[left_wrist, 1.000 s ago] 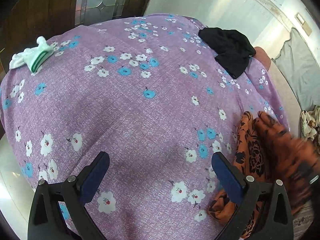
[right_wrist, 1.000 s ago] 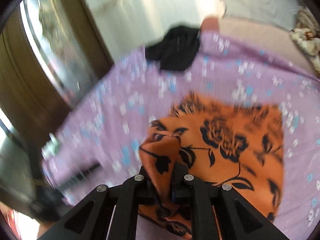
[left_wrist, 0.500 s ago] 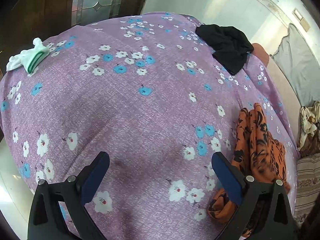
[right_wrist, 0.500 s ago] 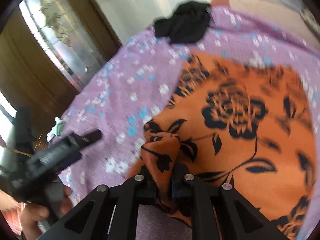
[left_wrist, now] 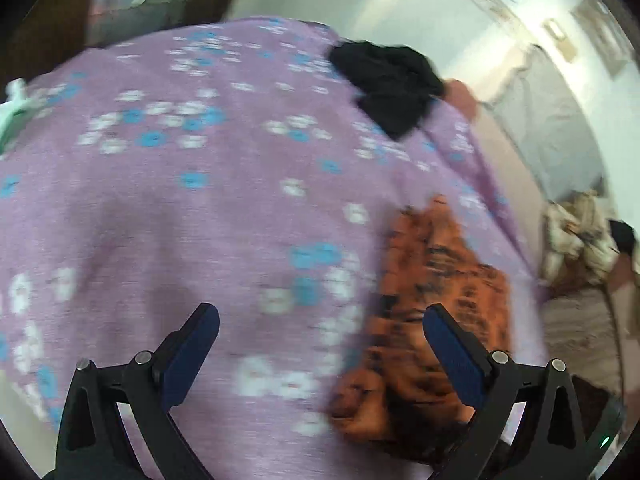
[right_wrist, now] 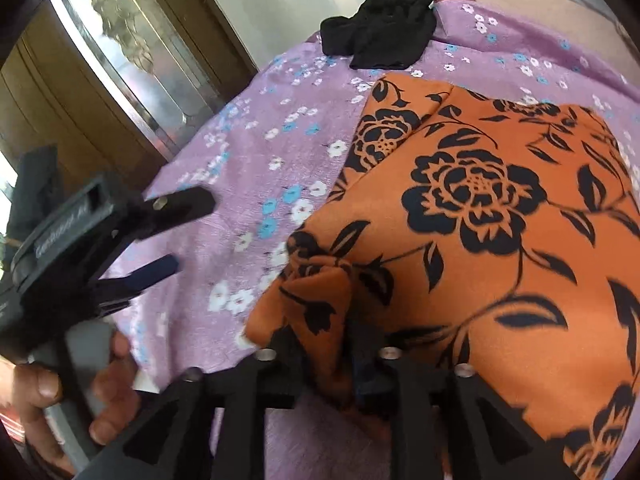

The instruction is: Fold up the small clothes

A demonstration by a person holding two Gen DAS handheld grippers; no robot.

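Right jaws pinch orange floral garment (right_wrist: 480, 216) (left jaws apart).

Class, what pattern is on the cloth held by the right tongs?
Orange cloth with black roses and leaves; clearest in the right wrist view.

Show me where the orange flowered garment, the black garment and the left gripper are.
orange flowered garment (right_wrist: 480, 208), right wrist view, on its big black rose.
black garment (right_wrist: 380, 32), right wrist view, middle of the heap.
left gripper (right_wrist: 188, 236), right wrist view, between its open fingertips.

Purple floral sheet (right_wrist: 248, 184) over surface; wooden glass-paned door (right_wrist: 120, 80) behind.
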